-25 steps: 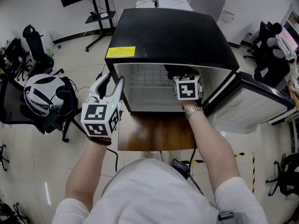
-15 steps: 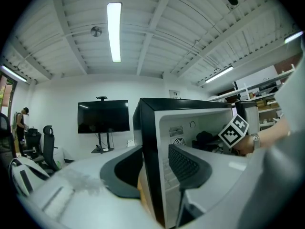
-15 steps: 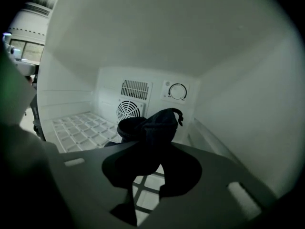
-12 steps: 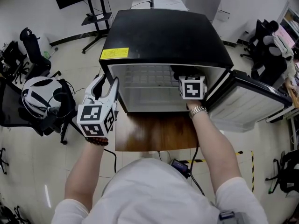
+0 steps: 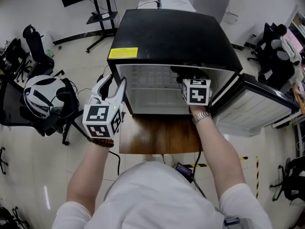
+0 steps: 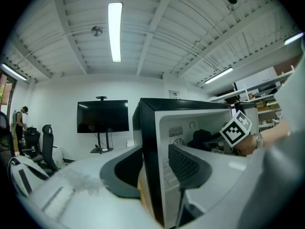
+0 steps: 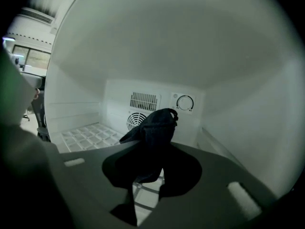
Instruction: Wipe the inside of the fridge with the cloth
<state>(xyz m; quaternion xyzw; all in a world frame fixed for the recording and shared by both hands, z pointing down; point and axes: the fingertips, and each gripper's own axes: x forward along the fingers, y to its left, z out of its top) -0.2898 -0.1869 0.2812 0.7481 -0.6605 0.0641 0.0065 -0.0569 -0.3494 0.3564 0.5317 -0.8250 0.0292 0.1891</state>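
Right gripper (image 7: 152, 171) raised slightly inside fridge (image 5: 176, 32), clenched on dark cloth (image 7: 155, 128); left gripper (image 6: 153, 175) clamped on fridge's side wall.

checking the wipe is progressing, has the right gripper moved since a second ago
Yes, slightly. The right gripper has shifted right in the head view, away from the yellow label, toward the open door.
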